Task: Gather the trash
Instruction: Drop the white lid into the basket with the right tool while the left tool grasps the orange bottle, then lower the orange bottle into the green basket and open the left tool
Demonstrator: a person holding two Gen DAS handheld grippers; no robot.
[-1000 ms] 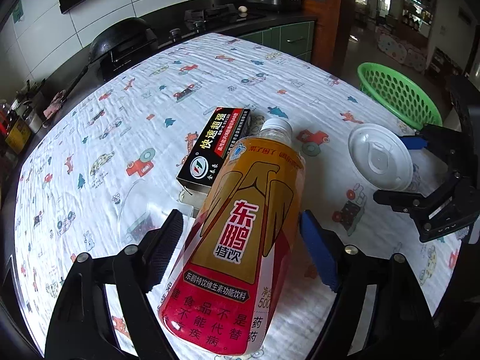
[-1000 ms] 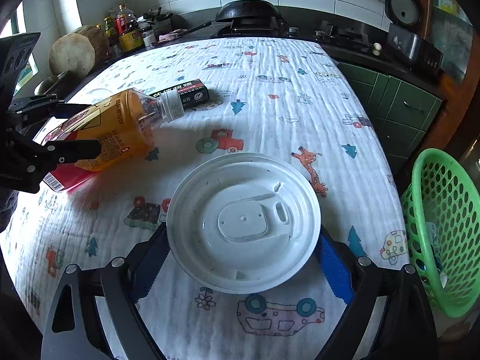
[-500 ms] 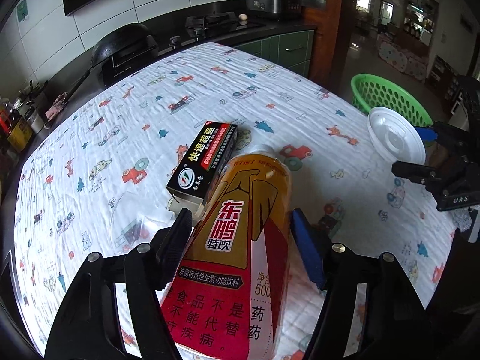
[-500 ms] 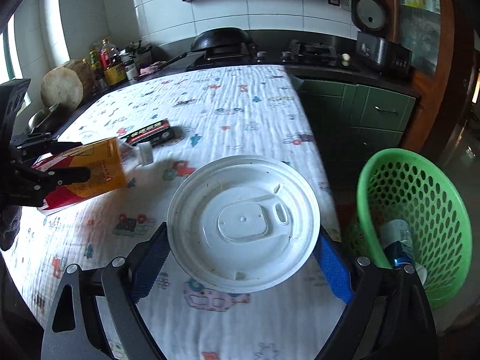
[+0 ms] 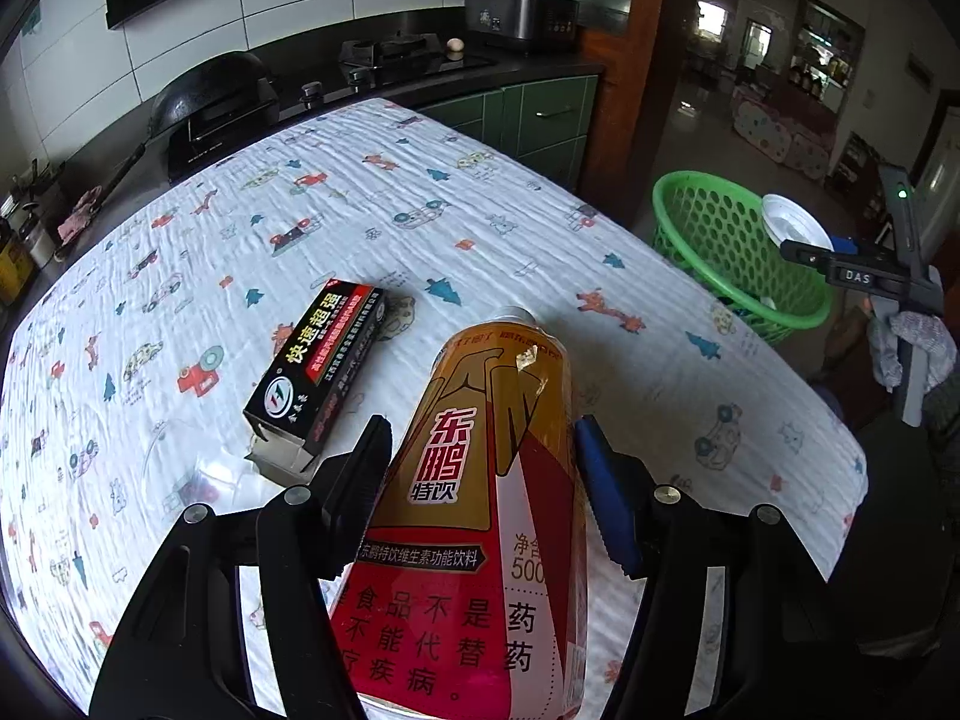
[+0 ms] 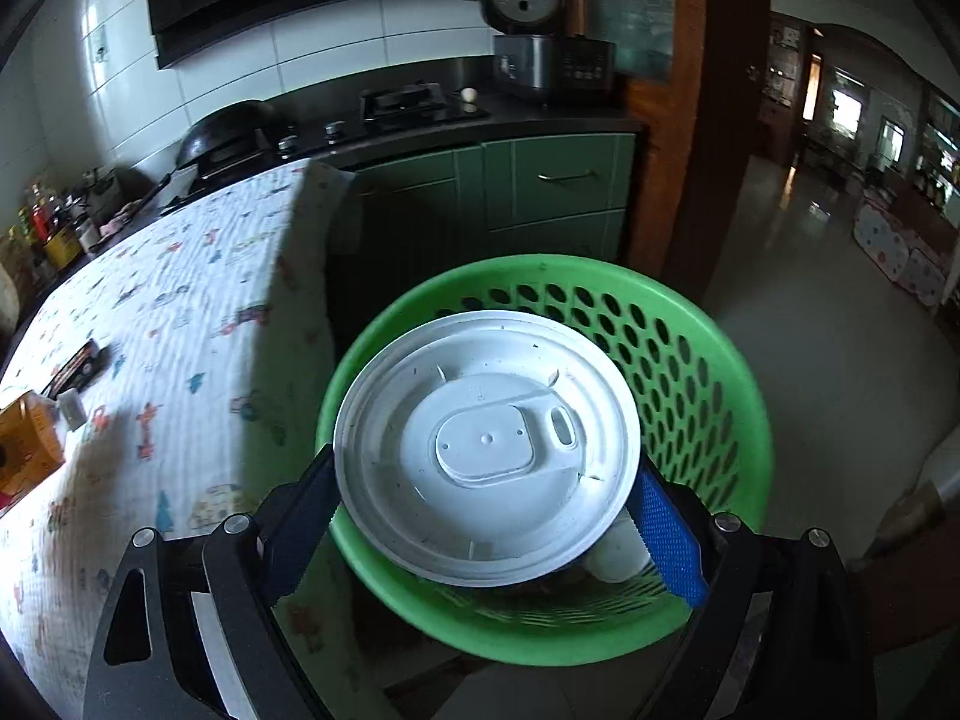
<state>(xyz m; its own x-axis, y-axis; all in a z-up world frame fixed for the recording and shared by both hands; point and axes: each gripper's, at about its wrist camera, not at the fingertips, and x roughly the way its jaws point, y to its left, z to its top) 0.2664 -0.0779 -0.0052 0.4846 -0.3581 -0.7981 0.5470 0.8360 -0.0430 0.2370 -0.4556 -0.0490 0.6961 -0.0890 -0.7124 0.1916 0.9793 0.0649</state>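
Lid [image 6: 486, 468] was clamped by right tool [image 6: 480, 516] above basket [image 6: 720, 384] for dropping; bottle [image 5: 480, 510] was gripped by left tool [image 5: 480, 468], box [image 5: 318, 360] at 10 o'clock.

Both views: heavy fisheye bend, black vignette at corners. Daylight enters from bright windows in the far room at right; polished grey floor [image 6: 798, 276] carries pale reflections. Kitchen side dim, white wall tiles [image 6: 336, 54] show soft glare. Patterned white cloth on the bench [image 5: 420, 228] brightly lit in left wrist view, shaded along its hanging edge in right wrist view. Round white plastic lid [image 6: 486, 450] sharp; cloth at far left smeared. Orange-and-red labelled drink bottle [image 5: 480, 510] crisp, small glare spot near its top.
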